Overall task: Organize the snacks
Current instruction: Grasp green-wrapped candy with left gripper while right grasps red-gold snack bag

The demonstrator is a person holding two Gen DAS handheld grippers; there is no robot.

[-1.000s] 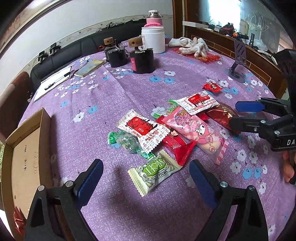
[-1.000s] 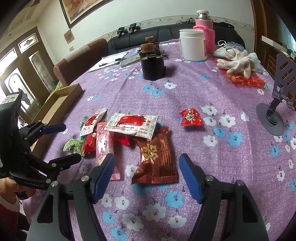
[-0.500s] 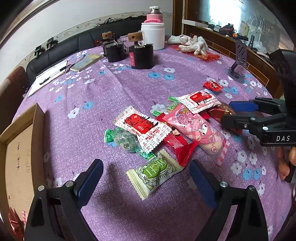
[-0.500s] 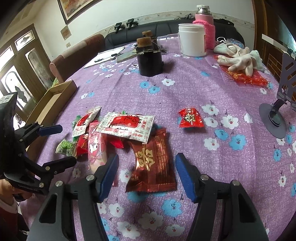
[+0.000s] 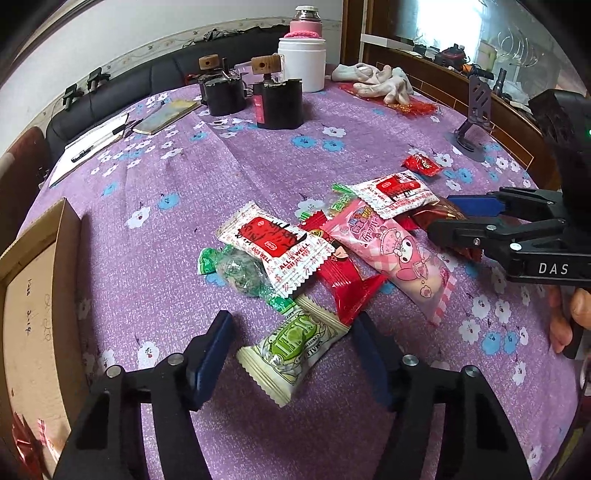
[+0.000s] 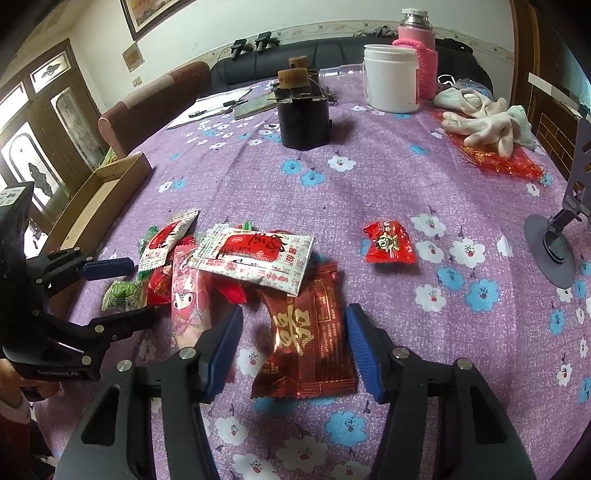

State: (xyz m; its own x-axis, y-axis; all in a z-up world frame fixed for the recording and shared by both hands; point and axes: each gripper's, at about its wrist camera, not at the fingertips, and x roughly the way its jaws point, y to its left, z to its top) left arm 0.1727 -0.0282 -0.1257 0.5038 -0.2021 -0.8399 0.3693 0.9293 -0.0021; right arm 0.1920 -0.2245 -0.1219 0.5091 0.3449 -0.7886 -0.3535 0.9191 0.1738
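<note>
Both hand-held grippers' jaws narrowed, closing around edge packets.

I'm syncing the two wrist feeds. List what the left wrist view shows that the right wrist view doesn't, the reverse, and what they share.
Only left wrist: the cardboard box's inside with handwriting, and the green twist-wrapped candy shown whole.

Only right wrist: a framed picture on the wall, a glass-panelled door.

Both: the pink cartoon packet, white jar, gloves, and both grippers closing, left gripper around the green-and-white packet, right gripper around the dark red packet.
</note>
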